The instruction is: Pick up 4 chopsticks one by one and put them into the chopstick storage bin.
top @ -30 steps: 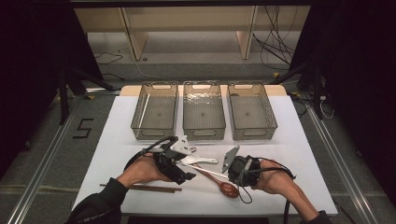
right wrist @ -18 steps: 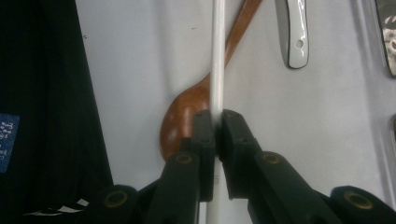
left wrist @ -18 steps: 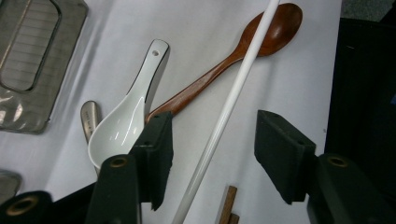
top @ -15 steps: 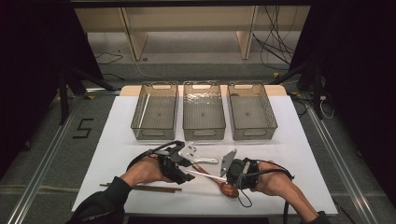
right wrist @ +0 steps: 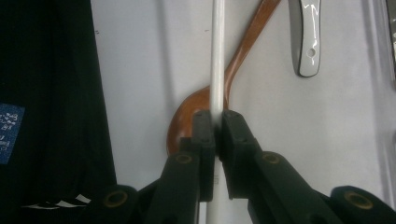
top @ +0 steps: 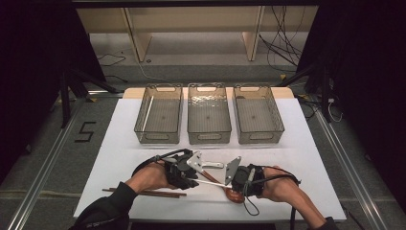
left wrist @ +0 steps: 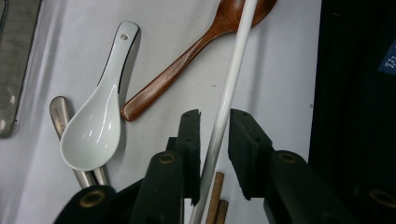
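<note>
White chopstick spanning both tools

White chopstick (top: 210, 182) sits low centre of the high view. My left tool (left wrist: 214, 140) has its jaws parted around it, not pinching. My right tool (right wrist: 217, 126) is clamped on it, above the wooden spoon (right wrist: 233, 70). A porcelain spoon (left wrist: 100, 116) lies on the desk (top: 311, 158).

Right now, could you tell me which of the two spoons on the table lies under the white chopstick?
The brown wooden spoon: the white chopstick crosses its bowl, while the white ceramic spoon lies clear beside it.

white chopstick (right wrist: 217, 56) cut off at top edge, wooden spoon (right wrist: 196, 112) bowl behind jaws
</note>
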{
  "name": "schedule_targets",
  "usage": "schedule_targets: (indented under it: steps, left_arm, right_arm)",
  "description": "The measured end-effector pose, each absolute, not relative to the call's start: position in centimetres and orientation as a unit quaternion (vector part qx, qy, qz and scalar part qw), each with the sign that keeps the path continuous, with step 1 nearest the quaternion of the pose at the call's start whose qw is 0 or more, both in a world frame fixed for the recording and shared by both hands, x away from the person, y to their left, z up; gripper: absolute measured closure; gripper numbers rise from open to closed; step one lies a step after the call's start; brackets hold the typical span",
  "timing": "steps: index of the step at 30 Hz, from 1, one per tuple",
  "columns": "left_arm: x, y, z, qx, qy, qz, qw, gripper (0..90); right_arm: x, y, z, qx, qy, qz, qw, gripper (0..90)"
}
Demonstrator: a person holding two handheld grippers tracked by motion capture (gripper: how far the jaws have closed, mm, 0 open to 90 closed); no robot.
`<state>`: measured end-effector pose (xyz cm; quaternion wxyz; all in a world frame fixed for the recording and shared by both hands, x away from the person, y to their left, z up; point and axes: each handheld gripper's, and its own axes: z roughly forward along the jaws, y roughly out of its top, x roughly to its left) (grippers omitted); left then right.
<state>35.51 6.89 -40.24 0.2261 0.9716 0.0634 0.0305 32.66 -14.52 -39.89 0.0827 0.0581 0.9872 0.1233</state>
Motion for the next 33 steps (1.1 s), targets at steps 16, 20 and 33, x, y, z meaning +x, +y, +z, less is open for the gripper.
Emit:
schedule_targets:
  steps: [16, 20, 33]
  left_arm:
    - [35.4, 7.1, -40.7, 0.973, 0.041, 0.013, 0.226, 85.3]
    - [36.0, 8.1, -40.5, 0.968, 0.074, 0.018, 0.24, 85.3]
    - [37.9, 11.1, -39.5, 0.944, 0.172, 0.051, 0.276, 85.3]
  right_arm:
    - [33.3, -15.5, -39.6, 0.092, 0.979, 0.157, 0.089, 72.9]
    - [33.7, -16.2, -39.0, 0.126, 0.97, 0.186, 0.098, 57.3]
    - [35.2, -19.7, -38.6, 0.263, 0.899, 0.316, 0.151, 34.1]
